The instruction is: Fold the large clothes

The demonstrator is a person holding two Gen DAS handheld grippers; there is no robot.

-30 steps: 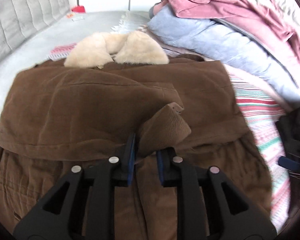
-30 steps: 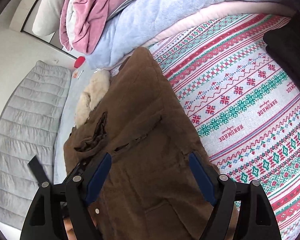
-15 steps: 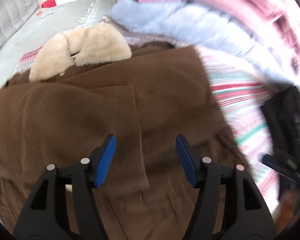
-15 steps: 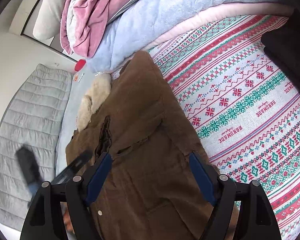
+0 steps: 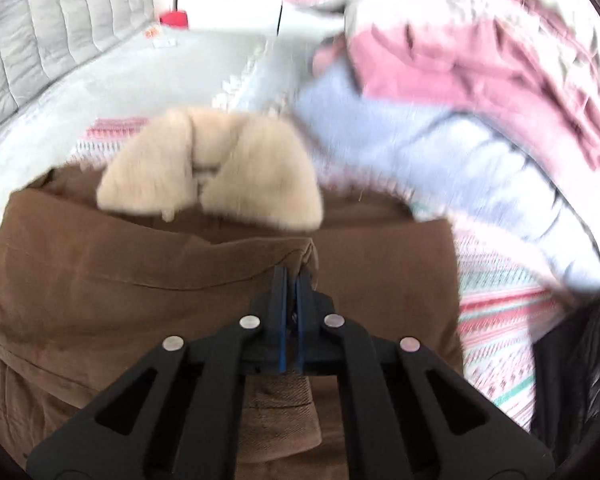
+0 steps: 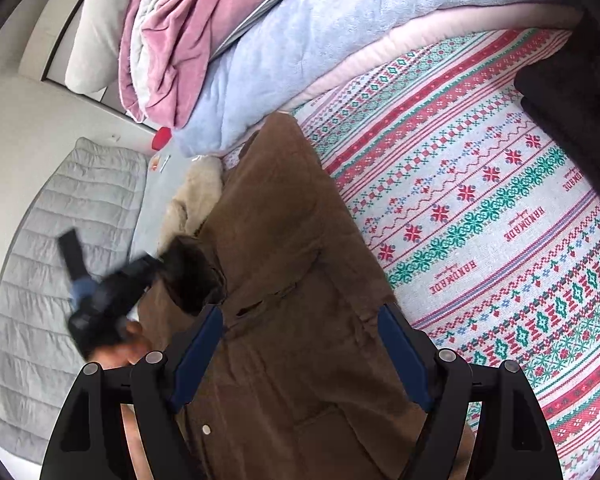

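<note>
The left hand-held gripper (image 5: 291,280), open half a second ago, is now closed on a fold of the brown coat (image 5: 140,280) just below the fur collar (image 5: 208,176). The coat lies on the bed (image 6: 480,208). The right hand-held gripper (image 6: 300,354) remains open above it. The sleeve fold is likely being adjusted.

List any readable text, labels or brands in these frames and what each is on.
"HANDMADE": woven into the patterned blanket, three repeats, one cut off at the frame edge.
A small script line under each "HANDMADE": too small to read.
Brown coat, red object and both grippers: no readable text.
Left wrist view: blurred, nothing legible.
</note>
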